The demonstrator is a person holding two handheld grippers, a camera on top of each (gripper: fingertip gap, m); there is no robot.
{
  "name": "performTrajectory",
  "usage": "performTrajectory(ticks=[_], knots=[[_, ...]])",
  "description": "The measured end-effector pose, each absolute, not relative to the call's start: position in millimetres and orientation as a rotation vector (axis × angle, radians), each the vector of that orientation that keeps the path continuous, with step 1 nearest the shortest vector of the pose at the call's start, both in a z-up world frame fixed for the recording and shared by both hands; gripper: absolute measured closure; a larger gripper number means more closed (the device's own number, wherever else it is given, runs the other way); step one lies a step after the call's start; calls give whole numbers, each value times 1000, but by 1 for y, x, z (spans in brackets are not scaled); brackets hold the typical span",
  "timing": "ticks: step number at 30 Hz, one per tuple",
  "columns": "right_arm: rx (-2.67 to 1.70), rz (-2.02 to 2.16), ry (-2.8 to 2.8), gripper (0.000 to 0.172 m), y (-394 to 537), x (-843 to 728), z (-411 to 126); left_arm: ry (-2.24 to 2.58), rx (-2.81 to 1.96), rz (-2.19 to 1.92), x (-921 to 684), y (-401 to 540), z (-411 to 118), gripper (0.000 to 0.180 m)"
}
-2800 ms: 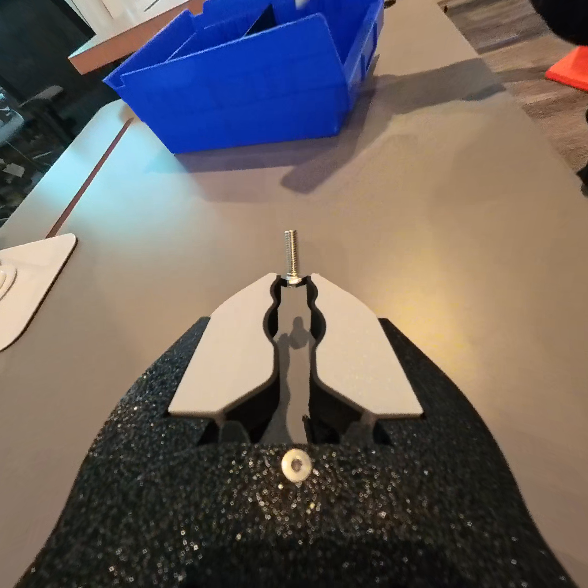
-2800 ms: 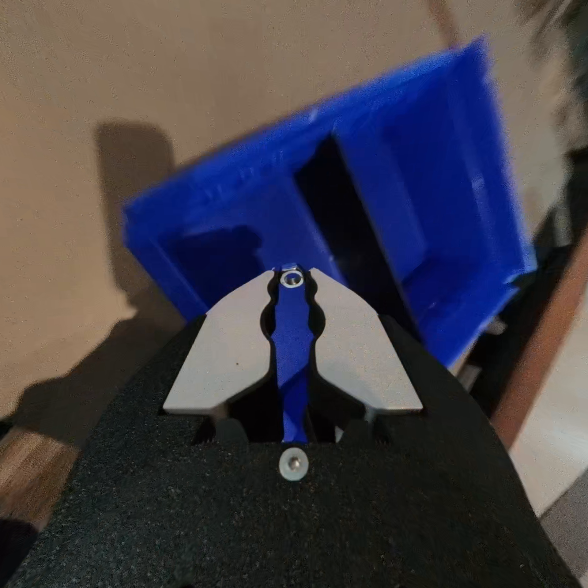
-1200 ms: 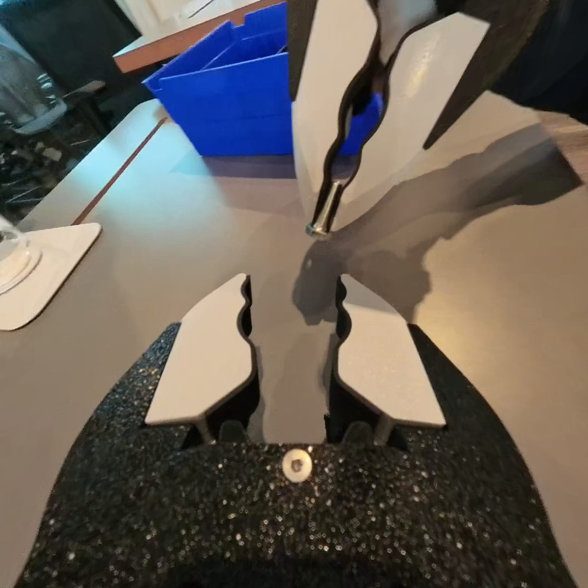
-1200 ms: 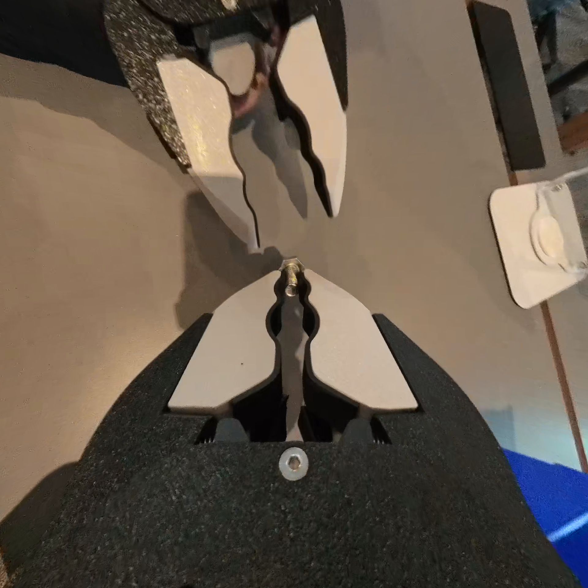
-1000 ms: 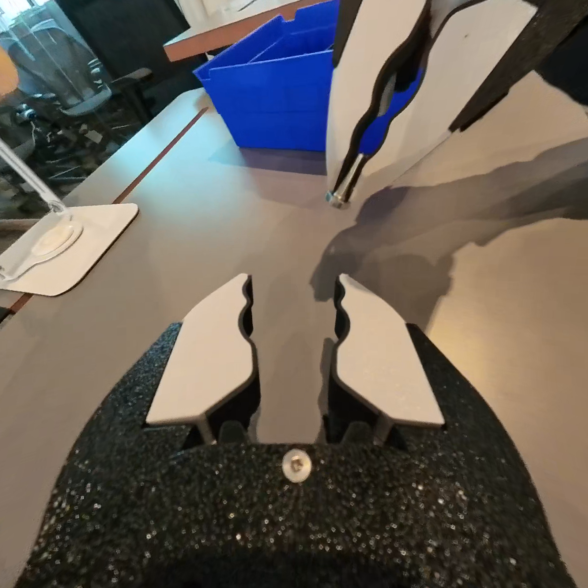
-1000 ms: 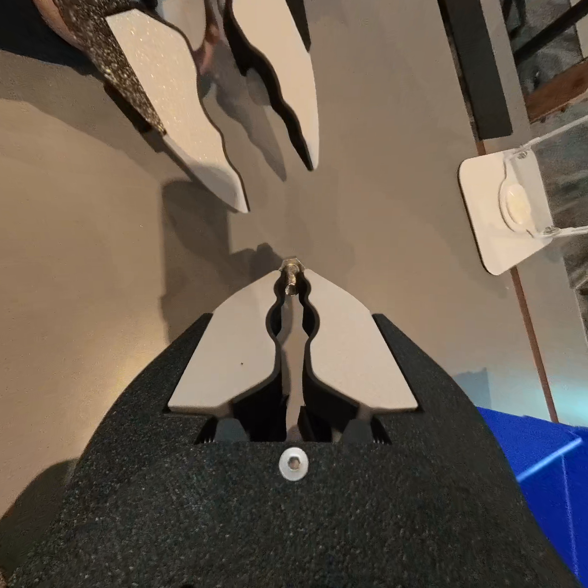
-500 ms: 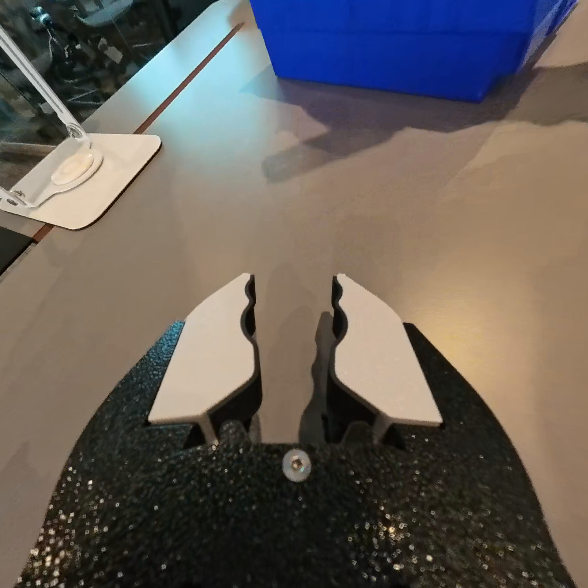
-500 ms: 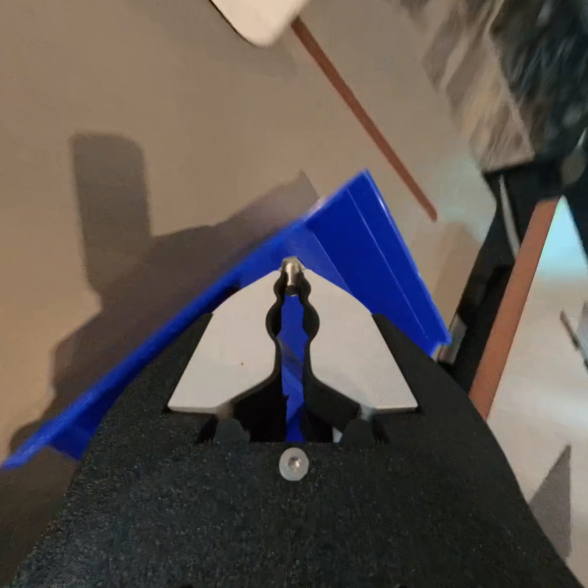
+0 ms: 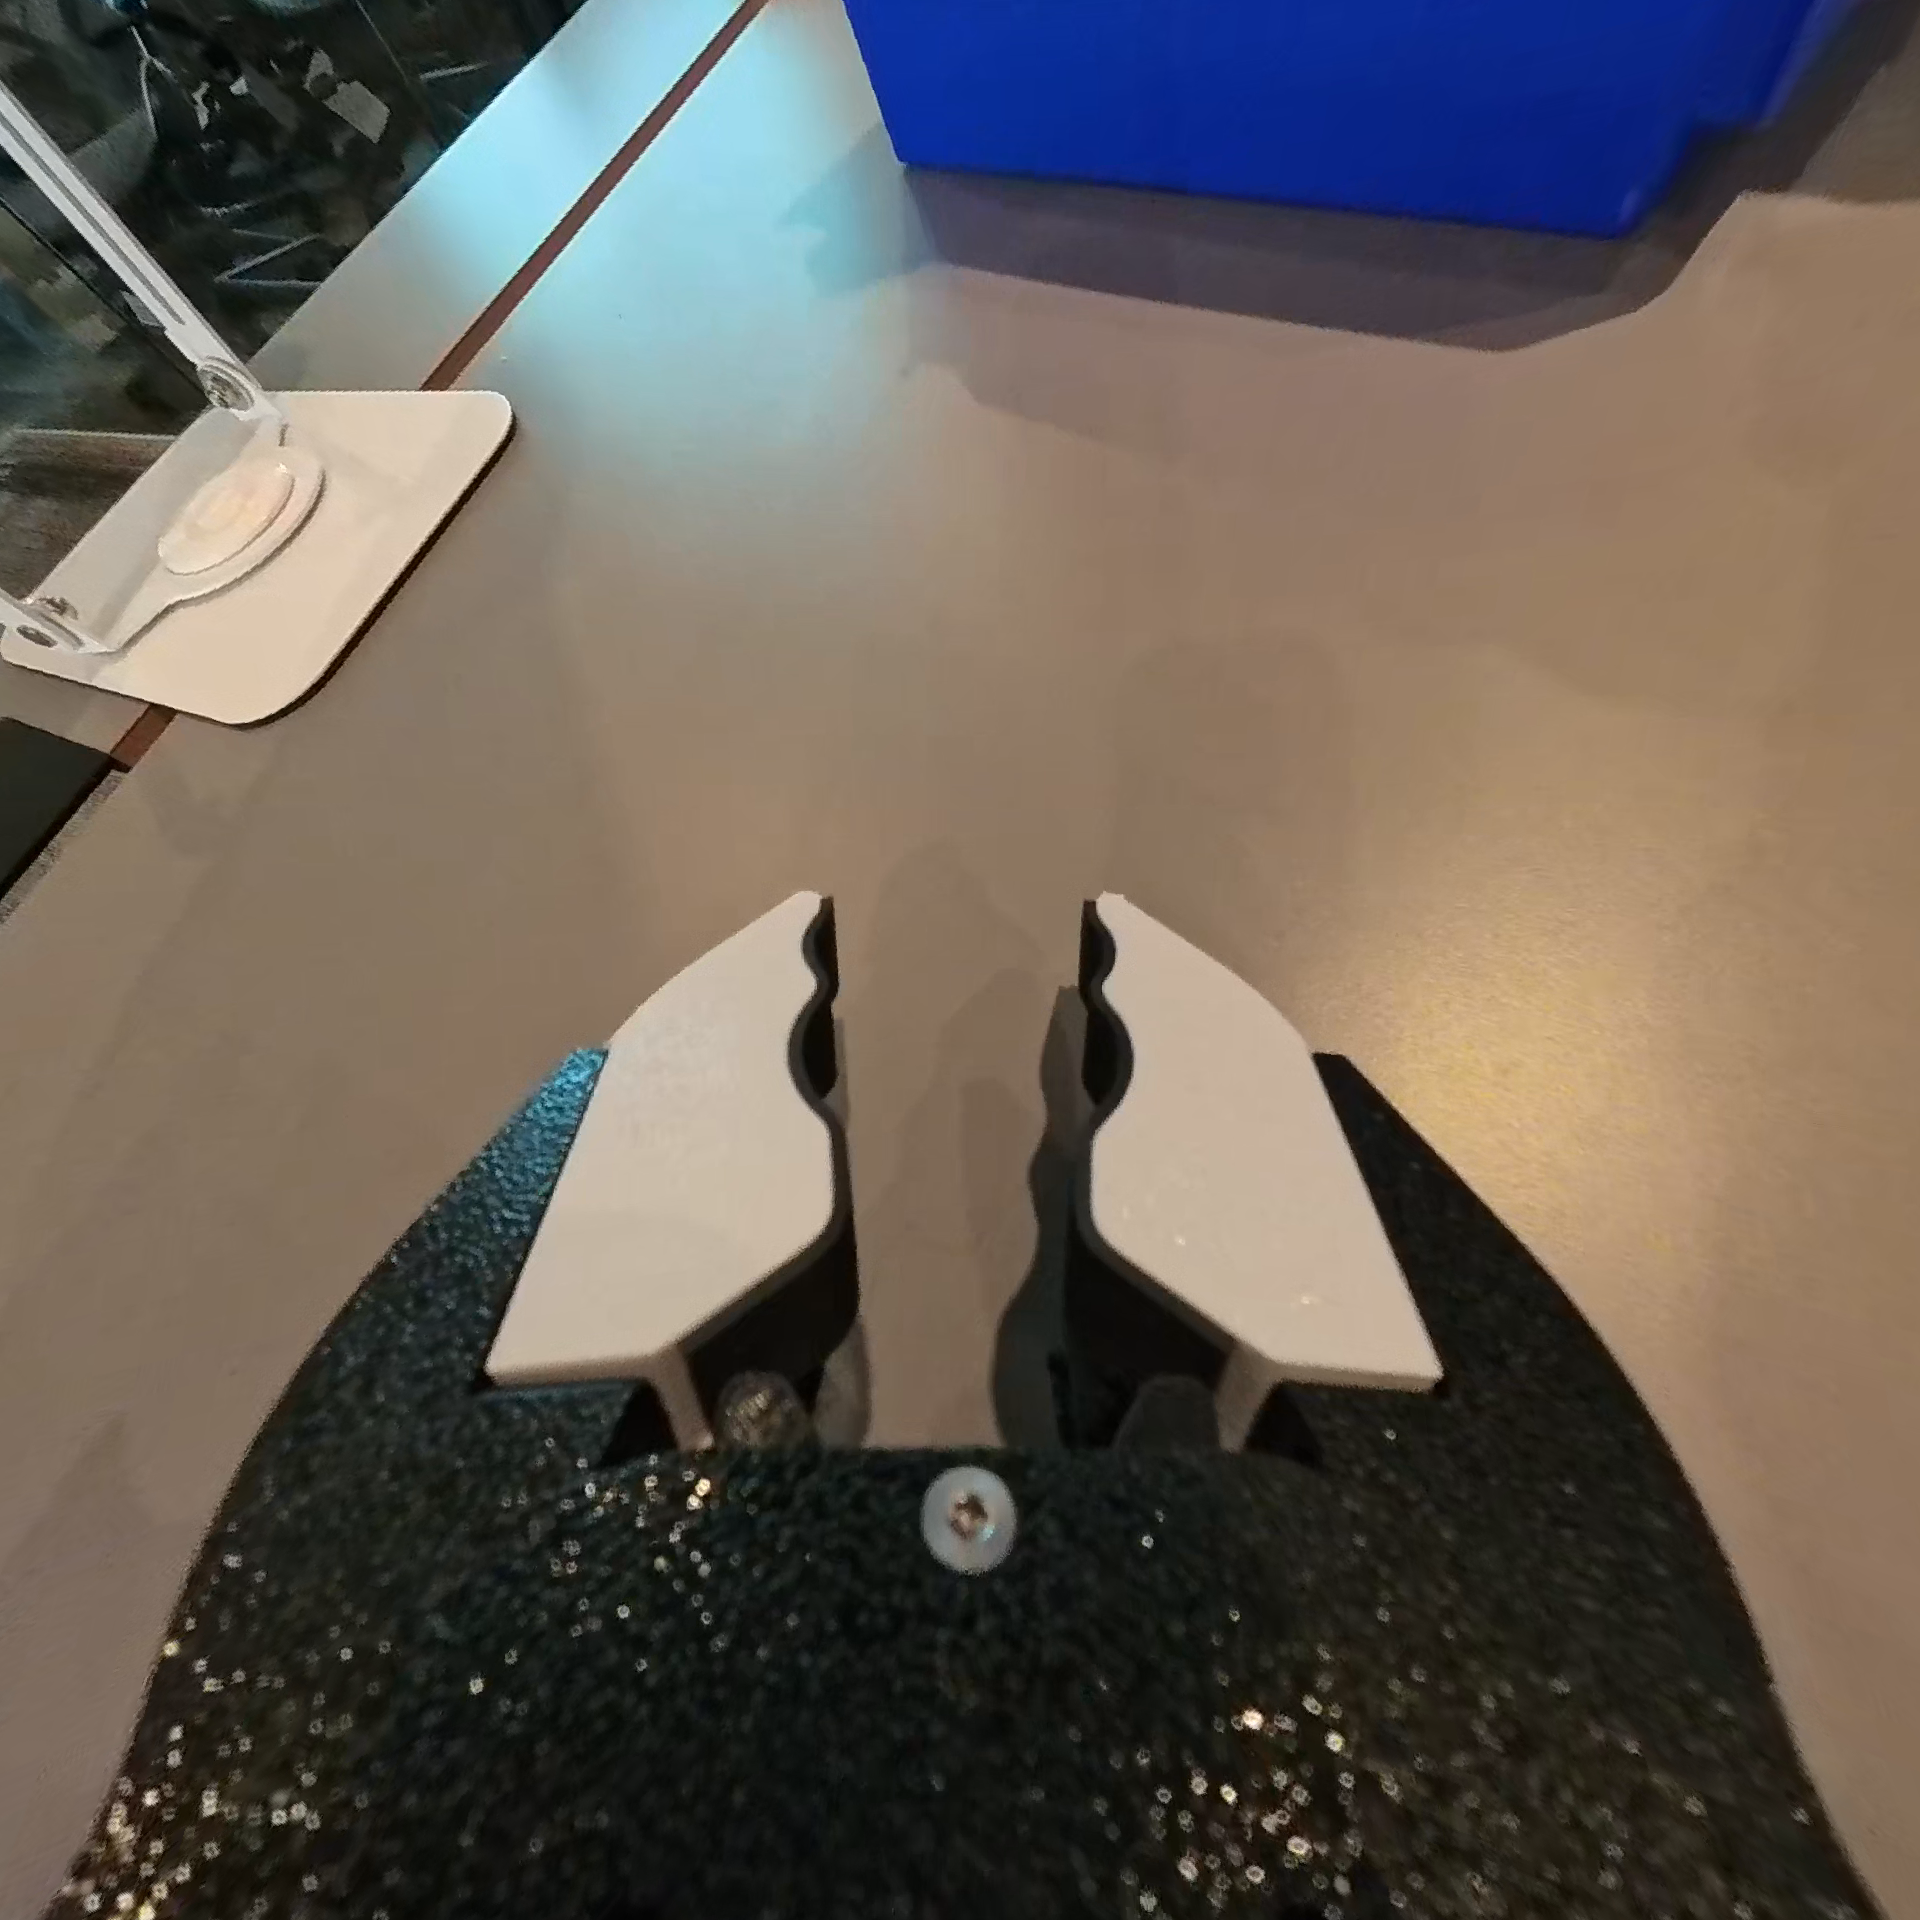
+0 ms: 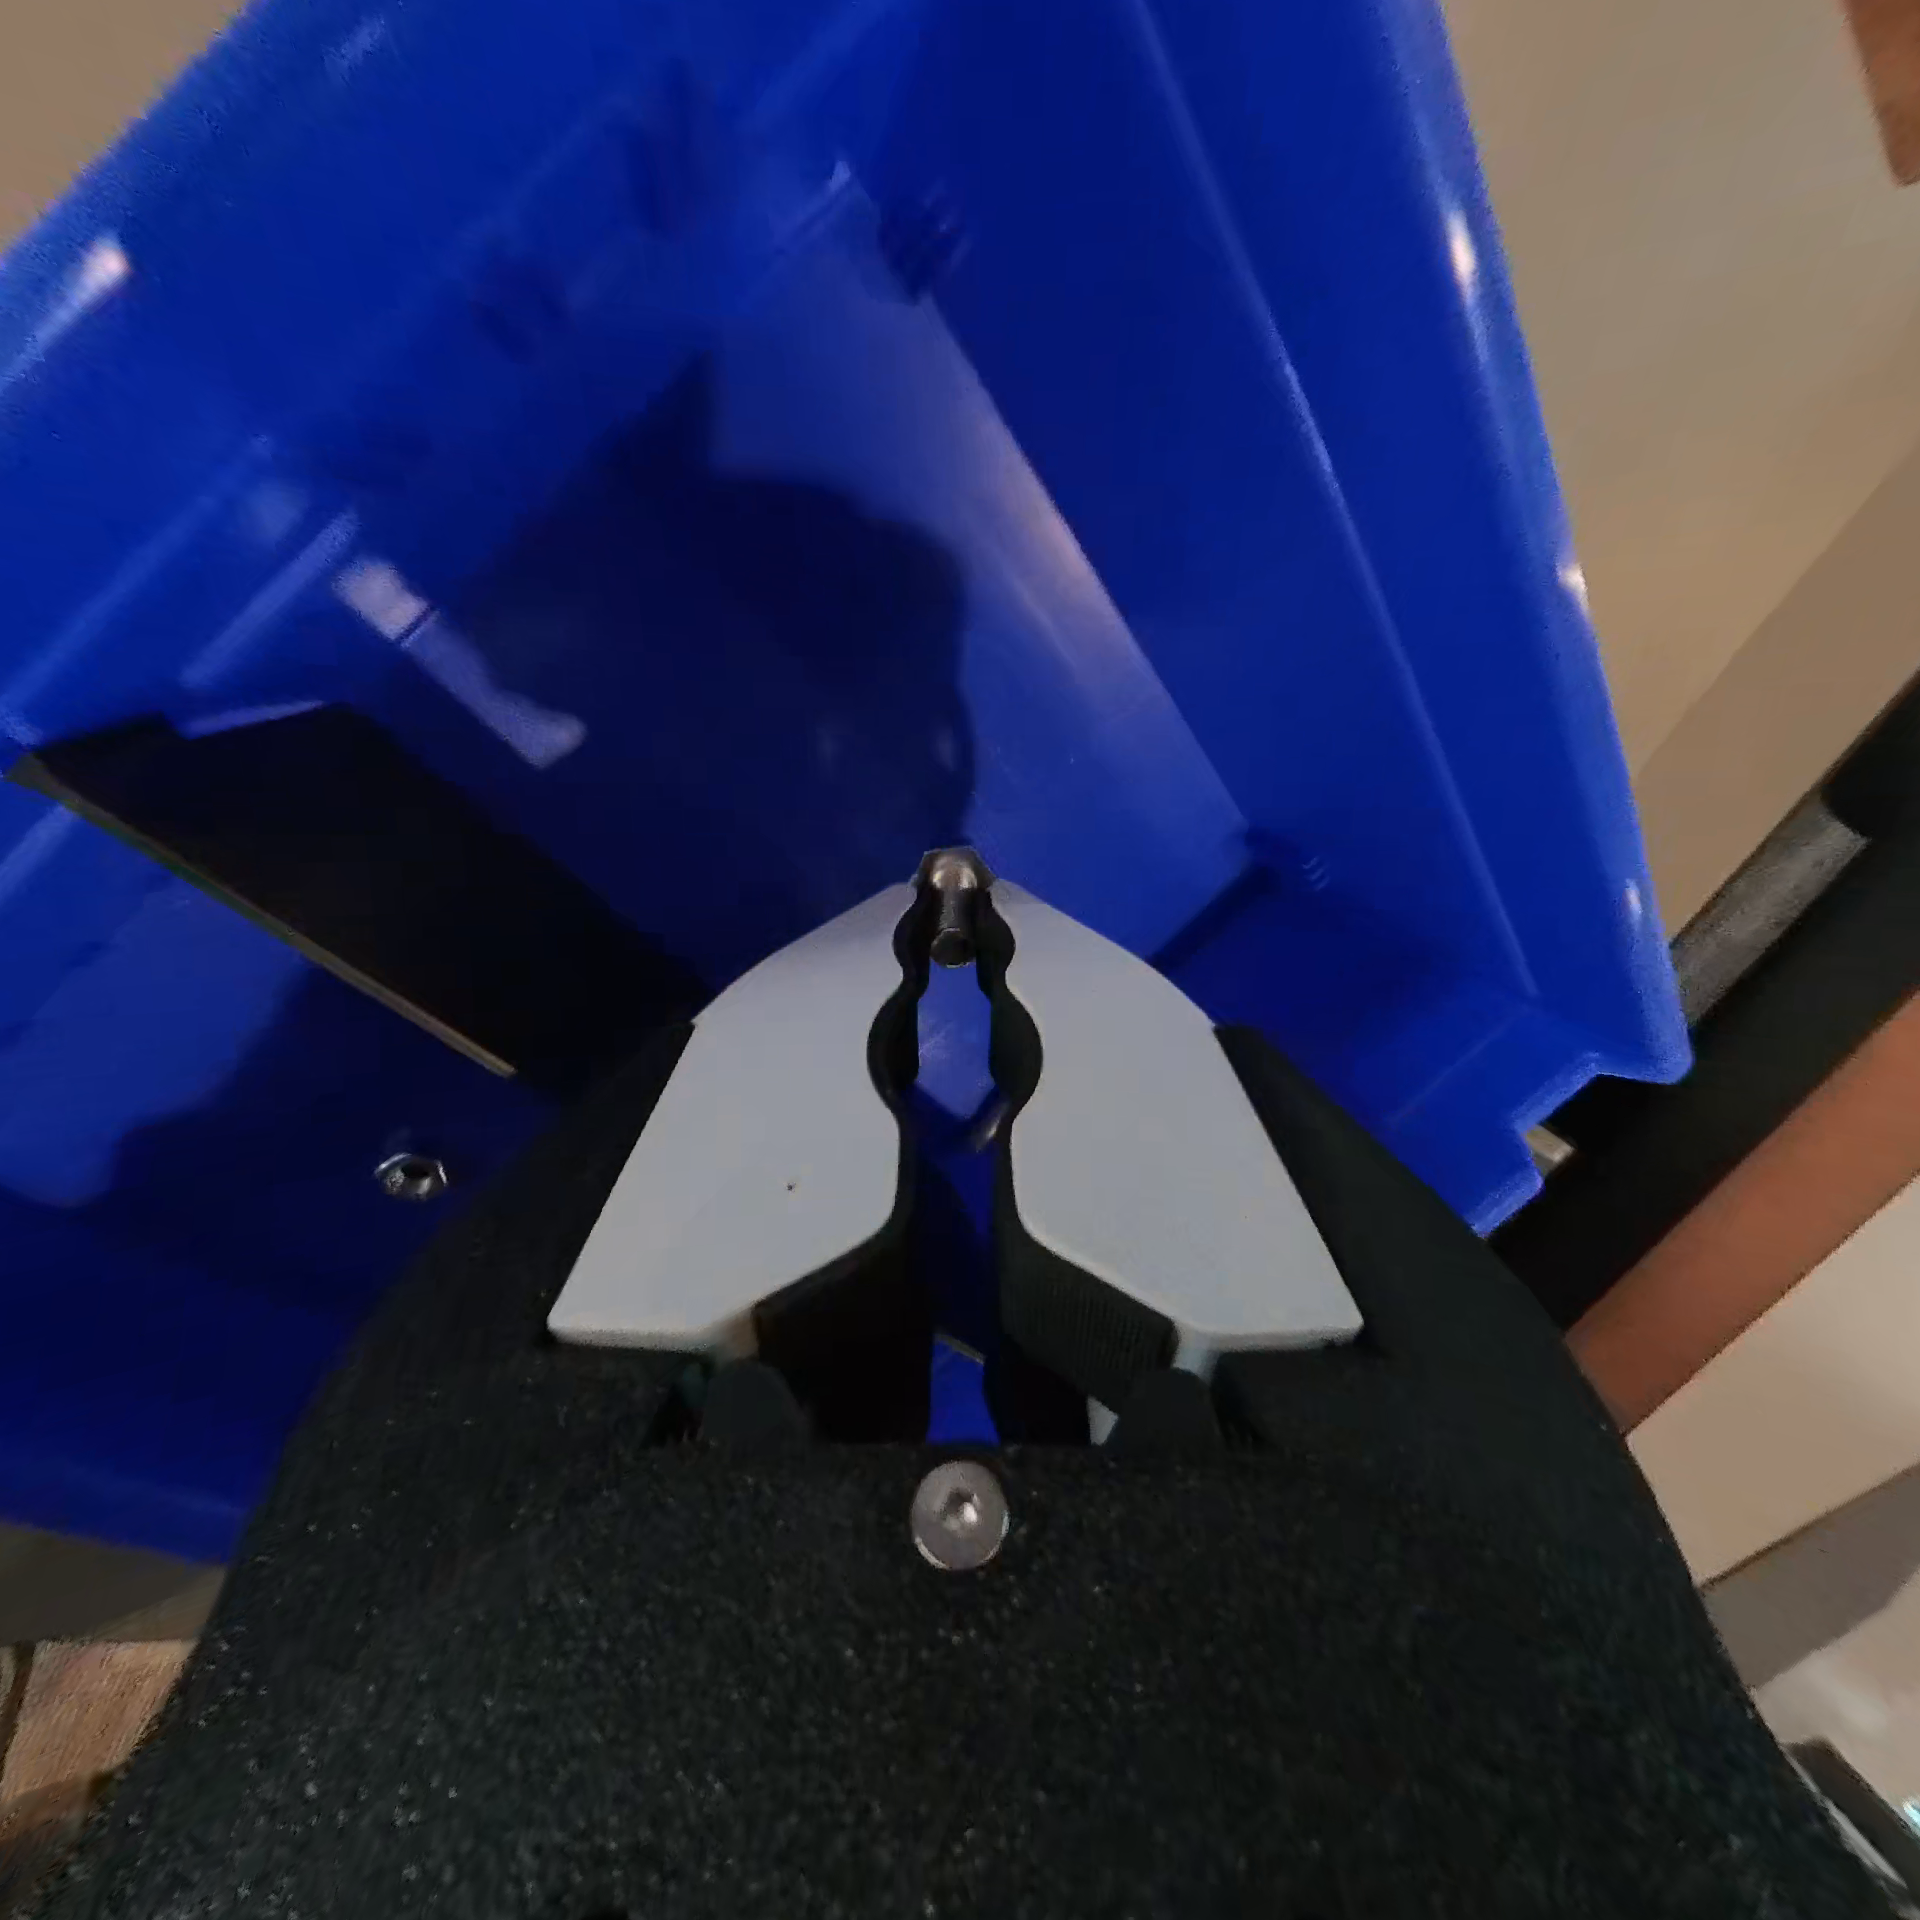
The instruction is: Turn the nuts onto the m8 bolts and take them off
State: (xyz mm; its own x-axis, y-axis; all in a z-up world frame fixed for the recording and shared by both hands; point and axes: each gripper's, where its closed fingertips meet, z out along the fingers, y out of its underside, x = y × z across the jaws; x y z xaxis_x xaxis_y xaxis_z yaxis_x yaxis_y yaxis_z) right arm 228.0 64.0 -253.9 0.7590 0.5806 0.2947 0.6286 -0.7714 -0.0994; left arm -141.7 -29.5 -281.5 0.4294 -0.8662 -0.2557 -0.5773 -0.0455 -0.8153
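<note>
The right gripper's (image 10: 953, 904) fingers pinch a small metal bolt (image 10: 950, 914) at their tips, over the blue bin (image 10: 1143, 468); a loose nut (image 10: 412, 1175) lies lower left. The left gripper's (image 9: 956, 914) fingers stand spread over bare table (image 9: 1039, 623).

Blue bin (image 9: 1351, 94) — top cut off

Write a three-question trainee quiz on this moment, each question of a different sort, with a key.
1. True or false: the left gripper holds a bolt.
2. What does the right gripper hold above the blue bin? A) bolt B) screwdriver C) washer
3. Fill in: a loose ___ lies on the bin floor.

Key: 1 false, its jaws stand apart over the bare table. 2 A, the bolt. 3 nut.
</note>
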Motion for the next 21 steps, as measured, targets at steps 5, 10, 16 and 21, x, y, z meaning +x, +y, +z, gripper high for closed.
performTrajectory(ticks=[5,10,16,21], knots=[[-2785,-346,-972,157,62,227,-260,1260,-1740,-380,-142,-29,-283,137],[-2714,-379,-917,153,63,219,-238,1251,-1750,-382,-143,-28,-283,137],[-2292,-150,-842,154,30,98,-163,1236,-1764,-381,-145,-25,-284,137],[-2017,148,-938,154,-8,-26,-184,1220,-1783,-377,-148,-22,-286,138]])
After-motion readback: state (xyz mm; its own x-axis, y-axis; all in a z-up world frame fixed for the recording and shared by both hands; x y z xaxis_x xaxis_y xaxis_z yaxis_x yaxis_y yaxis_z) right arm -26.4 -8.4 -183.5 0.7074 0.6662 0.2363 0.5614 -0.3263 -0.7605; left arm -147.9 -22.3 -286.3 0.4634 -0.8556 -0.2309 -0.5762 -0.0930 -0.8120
